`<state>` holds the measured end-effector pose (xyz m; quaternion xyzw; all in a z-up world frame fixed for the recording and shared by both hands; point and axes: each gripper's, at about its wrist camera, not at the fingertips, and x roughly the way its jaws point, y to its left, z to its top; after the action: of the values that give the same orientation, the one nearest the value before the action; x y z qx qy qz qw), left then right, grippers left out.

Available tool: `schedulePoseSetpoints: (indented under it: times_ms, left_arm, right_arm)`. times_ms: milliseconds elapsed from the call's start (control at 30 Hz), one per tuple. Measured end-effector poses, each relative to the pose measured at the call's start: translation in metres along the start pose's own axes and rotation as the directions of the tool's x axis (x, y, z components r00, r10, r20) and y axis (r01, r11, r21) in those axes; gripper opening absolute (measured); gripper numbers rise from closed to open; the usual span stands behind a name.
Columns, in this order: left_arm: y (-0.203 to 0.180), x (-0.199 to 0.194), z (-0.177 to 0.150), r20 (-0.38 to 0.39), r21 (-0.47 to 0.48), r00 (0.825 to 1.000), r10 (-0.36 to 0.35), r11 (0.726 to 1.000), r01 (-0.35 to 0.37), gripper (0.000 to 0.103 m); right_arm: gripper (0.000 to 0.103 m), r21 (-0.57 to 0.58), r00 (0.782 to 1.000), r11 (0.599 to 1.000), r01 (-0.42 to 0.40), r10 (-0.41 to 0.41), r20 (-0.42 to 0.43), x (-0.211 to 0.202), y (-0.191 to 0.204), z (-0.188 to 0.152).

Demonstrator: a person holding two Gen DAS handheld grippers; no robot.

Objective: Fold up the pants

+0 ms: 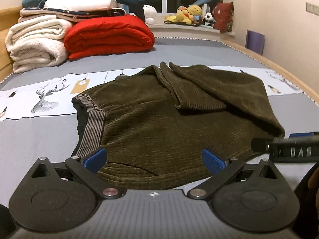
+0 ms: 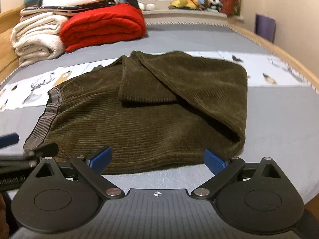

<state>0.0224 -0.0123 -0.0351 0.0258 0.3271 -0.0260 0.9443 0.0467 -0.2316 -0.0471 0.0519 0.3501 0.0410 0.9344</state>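
Note:
Dark olive corduroy pants (image 1: 159, 119) lie on the grey bed, legs folded back over the body, grey striped waistband (image 1: 91, 127) at the left. My left gripper (image 1: 154, 160) hovers open over the near hem, blue pads (image 1: 95, 159) spread wide with nothing between them. In the right wrist view the same pants (image 2: 149, 109) lie ahead, the folded leg (image 2: 199, 83) on the right. My right gripper (image 2: 158, 160) is open at the near edge of the cloth, empty. The other gripper's tip shows at the right edge of the left wrist view and the left edge of the right wrist view.
Folded red blanket (image 1: 109, 33) and cream blankets (image 1: 35, 43) are stacked at the back left, with a teal plush on top. A printed white cloth strip (image 1: 49, 95) lies across the bed under the pants. Plush toys (image 1: 189, 14) sit on the window ledge. The bed's wooden edge (image 1: 289, 75) curves at right.

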Motion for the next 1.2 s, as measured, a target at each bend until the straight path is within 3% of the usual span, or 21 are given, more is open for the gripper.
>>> schedulePoseSetpoints:
  times_ms: [267, 467, 667, 800, 867, 1033, 1200]
  left_arm:
    - [0.007, 0.004, 0.005, -0.017, -0.035, 1.000, 0.026, 0.999, -0.027, 0.103]
    - [0.004, 0.015, 0.015, -0.109, -0.037, 0.991, 0.079, 0.996, -0.083, 0.103]
    - [0.004, 0.006, 0.006, 0.025, -0.036, 0.997, 0.077, 0.996, -0.076, 0.103]
    - [-0.006, 0.008, 0.003, 0.033, 0.031, 0.995, 0.096, 0.995, -0.097, 0.103]
    - [-0.007, 0.012, 0.002, 0.020, 0.047, 0.996, 0.090, 0.995, -0.091, 0.102]
    - [0.006, 0.017, 0.002, -0.036, -0.019, 0.999, 0.008, 1.000, -0.008, 0.102]
    - [0.014, 0.021, 0.000, -0.077, -0.038, 0.996, 0.038, 0.998, -0.041, 0.102]
  right_arm:
    - [0.098, 0.017, 1.000, 1.000, -0.008, 0.009, -0.024, 0.012, 0.004, 0.000]
    - [0.098, 0.005, 0.999, 1.000, -0.010, 0.011, -0.030, 0.014, 0.007, 0.000]
    - [0.098, 0.006, 0.999, 1.000, -0.011, 0.011, -0.032, 0.014, 0.006, 0.000]
    - [0.098, 0.006, 0.999, 1.000, -0.010, 0.010, -0.033, 0.015, 0.006, 0.001]
    - [0.098, 0.005, 0.999, 1.000, -0.009, 0.009, -0.033, 0.015, 0.007, 0.001]
    - [0.098, -0.010, 1.000, 1.000, -0.006, 0.006, -0.028, 0.015, 0.008, 0.000]
    - [0.098, -0.019, 0.999, 1.000, -0.002, 0.001, -0.033, 0.017, 0.010, 0.001]
